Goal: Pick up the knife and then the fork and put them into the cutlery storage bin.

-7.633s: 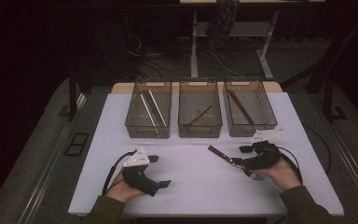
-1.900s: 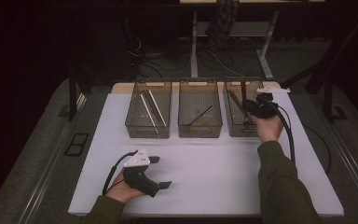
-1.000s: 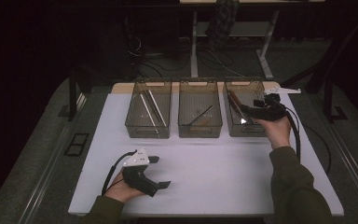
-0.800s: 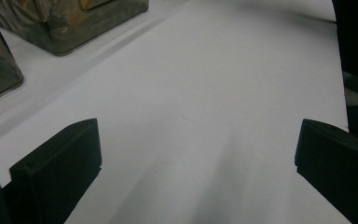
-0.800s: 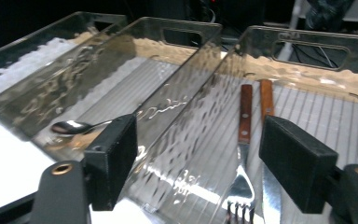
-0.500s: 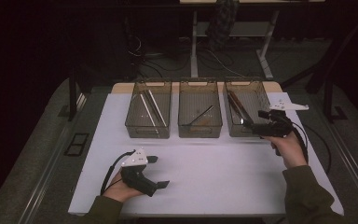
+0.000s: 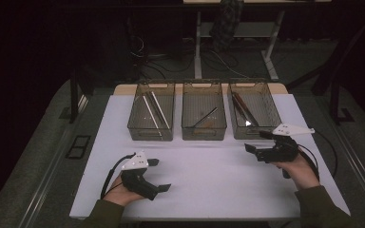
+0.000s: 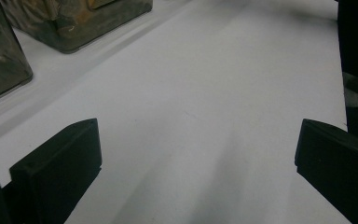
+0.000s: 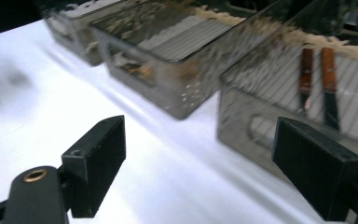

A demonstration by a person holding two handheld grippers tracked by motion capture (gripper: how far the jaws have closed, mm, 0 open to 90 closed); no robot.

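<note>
Right bin (image 7: 255, 115), a smoky translucent plastic box with a cut-out handle, stands at the far right of a row of three on the white table (image 7: 209, 171); two brown-handled utensils (image 9: 316, 79) lie inside, blades hard to make out. Right gripper (image 7: 255, 147) sits just in front of it, jaws apart with nothing between, having just been opening. Left gripper (image 7: 158, 175) rests near the table's front, jaws apart over bare surface. Middle bin (image 7: 204, 117) holds a dark thin utensil; left bin (image 7: 151, 117) holds pale sticks.
</note>
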